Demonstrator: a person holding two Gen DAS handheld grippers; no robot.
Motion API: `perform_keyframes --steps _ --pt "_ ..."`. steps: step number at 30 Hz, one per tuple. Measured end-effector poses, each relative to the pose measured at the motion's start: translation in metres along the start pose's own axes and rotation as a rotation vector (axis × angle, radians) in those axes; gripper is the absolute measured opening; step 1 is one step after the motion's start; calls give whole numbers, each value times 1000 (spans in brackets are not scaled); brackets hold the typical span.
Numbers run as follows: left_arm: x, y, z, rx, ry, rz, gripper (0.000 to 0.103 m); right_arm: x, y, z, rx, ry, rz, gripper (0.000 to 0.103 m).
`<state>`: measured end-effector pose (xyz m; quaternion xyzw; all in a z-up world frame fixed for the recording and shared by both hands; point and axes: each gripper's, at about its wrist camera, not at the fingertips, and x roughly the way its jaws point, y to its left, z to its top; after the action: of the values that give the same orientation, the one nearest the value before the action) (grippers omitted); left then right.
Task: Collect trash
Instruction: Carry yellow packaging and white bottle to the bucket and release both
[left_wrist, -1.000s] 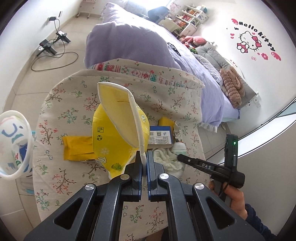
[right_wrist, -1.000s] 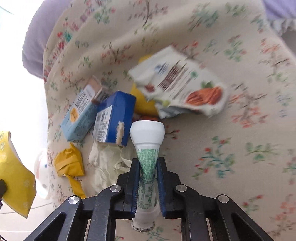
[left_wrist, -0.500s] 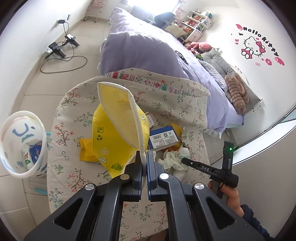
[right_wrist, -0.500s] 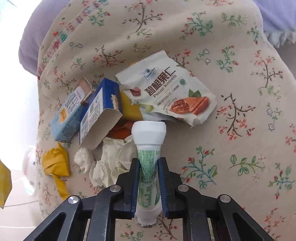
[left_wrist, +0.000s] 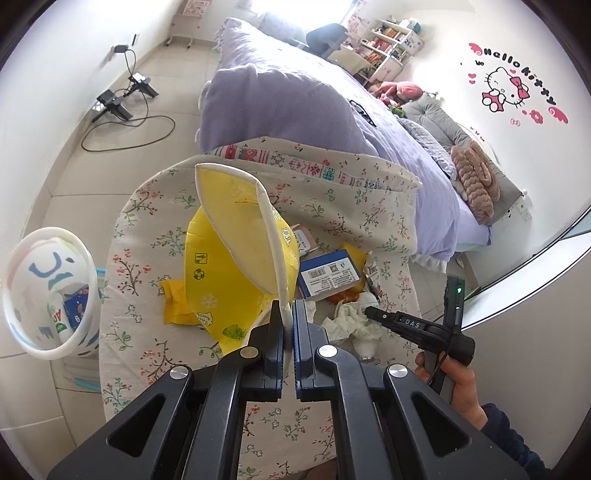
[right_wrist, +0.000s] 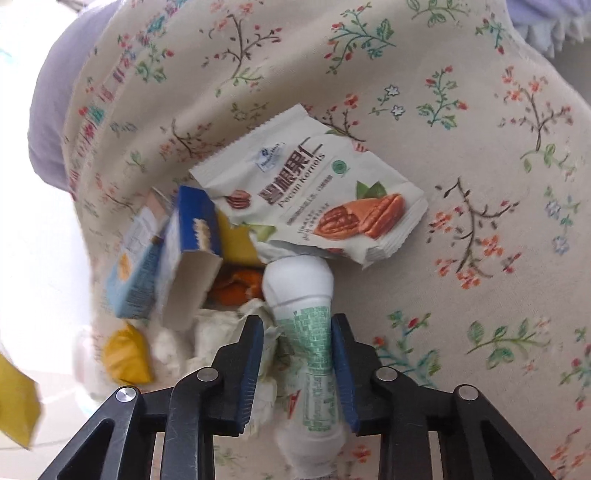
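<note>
My left gripper (left_wrist: 284, 314) is shut on the white rim of a large yellow snack bag (left_wrist: 240, 258), held up over the floral cloth (left_wrist: 147, 229). My right gripper (right_wrist: 297, 332) is open, its jaws apart on either side of a white tube with green print (right_wrist: 306, 332) that lies on the cloth. The right gripper also shows in the left wrist view (left_wrist: 369, 314), at the trash pile. The pile holds a pecan wrapper (right_wrist: 314, 199), a blue box (right_wrist: 192, 236), crumpled tissue (right_wrist: 210, 332) and a yellow wrapper (right_wrist: 125, 354).
A white bin (left_wrist: 48, 295) with trash inside stands on the floor at the left of the cloth-covered surface. A bed with a purple cover (left_wrist: 314, 103) lies beyond. Cables and chargers (left_wrist: 122, 99) lie on the floor at the far left.
My right gripper has opened and let go of the white tube, which now rests by the pile. My left gripper has risen and pulled back a little with the yellow bag.
</note>
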<state>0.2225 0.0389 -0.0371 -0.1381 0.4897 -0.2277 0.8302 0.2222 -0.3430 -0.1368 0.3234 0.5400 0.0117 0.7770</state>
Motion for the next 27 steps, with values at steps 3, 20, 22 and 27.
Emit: perform_keyframes --steps 3,20,22,27 --pt "-4 0 1 3 -10 3 4 -8 1 0 2 -27 -5 19" --pt "-27 49 11 -65 -40 74 4 -75 76 -12 -342 -276 -137 18" --pt "-33 71 14 -99 -52 112 4 -82 91 -17 -395 -312 -147 18" --pt "-28 137 20 -213 -43 192 4 -97 133 -27 -479 -363 -57 18"
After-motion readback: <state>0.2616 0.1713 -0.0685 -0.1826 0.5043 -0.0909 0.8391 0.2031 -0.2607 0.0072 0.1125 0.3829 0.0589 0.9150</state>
